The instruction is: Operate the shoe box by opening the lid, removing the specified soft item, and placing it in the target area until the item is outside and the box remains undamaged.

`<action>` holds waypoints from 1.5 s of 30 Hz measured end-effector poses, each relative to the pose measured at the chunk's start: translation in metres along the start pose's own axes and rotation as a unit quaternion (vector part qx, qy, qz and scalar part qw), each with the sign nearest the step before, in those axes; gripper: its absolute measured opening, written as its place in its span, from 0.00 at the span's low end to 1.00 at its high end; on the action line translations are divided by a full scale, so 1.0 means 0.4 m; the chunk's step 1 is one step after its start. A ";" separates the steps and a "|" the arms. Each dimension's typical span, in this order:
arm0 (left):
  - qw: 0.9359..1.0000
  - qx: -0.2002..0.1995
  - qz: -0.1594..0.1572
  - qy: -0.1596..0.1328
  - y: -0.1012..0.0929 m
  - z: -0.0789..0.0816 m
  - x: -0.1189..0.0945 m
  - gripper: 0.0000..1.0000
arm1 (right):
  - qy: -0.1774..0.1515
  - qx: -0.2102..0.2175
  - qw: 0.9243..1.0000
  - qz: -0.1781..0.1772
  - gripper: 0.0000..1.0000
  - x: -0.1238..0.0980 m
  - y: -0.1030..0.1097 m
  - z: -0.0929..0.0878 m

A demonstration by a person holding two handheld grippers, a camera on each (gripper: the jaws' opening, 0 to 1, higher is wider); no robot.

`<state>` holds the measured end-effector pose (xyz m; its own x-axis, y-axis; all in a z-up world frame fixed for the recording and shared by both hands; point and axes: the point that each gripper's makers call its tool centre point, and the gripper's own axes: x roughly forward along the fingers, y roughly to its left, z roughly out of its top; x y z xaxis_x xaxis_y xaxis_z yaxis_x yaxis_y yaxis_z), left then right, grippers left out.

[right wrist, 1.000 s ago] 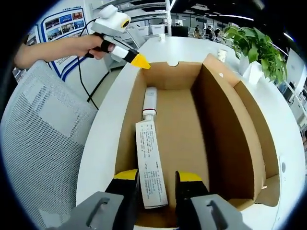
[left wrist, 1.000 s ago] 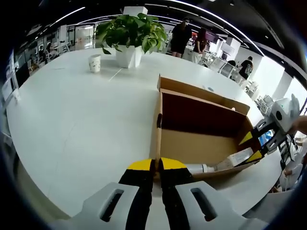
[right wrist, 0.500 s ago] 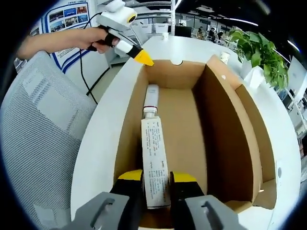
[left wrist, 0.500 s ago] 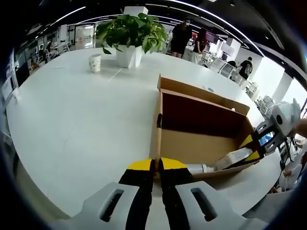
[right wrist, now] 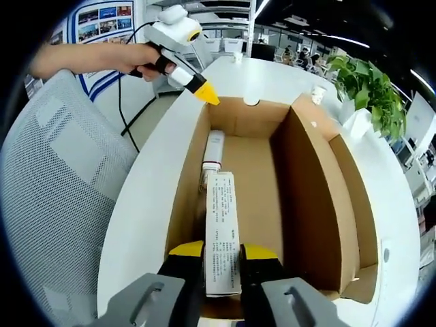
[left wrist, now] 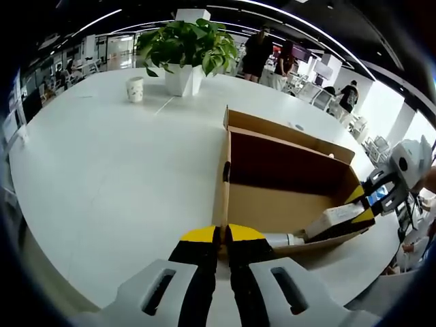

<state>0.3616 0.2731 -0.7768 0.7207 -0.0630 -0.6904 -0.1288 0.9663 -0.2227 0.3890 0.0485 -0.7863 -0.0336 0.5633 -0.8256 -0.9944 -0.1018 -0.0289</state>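
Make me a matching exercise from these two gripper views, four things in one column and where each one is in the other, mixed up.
Things:
1. tube
2. left gripper
3. paper cup
4. mesh chair

Places:
A. on the white table beside the potted plant
B. pinched between the right gripper jaws, over the open box
C. at the box's far corner
D. beside the table, outside the box

Pairs: 1-B, 2-C, 3-A, 4-D

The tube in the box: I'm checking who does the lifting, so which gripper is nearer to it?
Right. The right gripper is shut on the tube at its flat end; the left gripper pinches the box wall beside the cap end.
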 end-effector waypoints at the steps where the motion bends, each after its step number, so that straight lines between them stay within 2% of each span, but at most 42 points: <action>1: 1.000 0.000 0.000 0.000 0.001 0.000 0.000 0.02 | -0.001 -0.001 1.000 -0.001 0.15 -0.003 -0.001 0.002; 9: 1.000 0.003 0.002 0.001 -0.003 -0.001 -0.002 0.02 | -0.010 -0.002 1.000 -0.008 0.15 -0.034 -0.004 0.018; 24: 1.000 0.009 0.005 0.000 -0.007 -0.003 -0.002 0.02 | -0.046 0.008 0.999 -0.021 0.15 -0.108 -0.016 0.066; 45: 1.000 0.015 0.006 -0.002 -0.029 -0.010 -0.024 0.02 | -0.068 -0.006 0.997 -0.048 0.15 -0.228 -0.020 0.073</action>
<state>0.3533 0.2613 -0.7703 0.7221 -0.0504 -0.6899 -0.1165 0.9742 -0.1932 0.3971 0.0218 -0.6943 0.0478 0.6767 -0.7347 -0.9923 -0.0516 -0.1121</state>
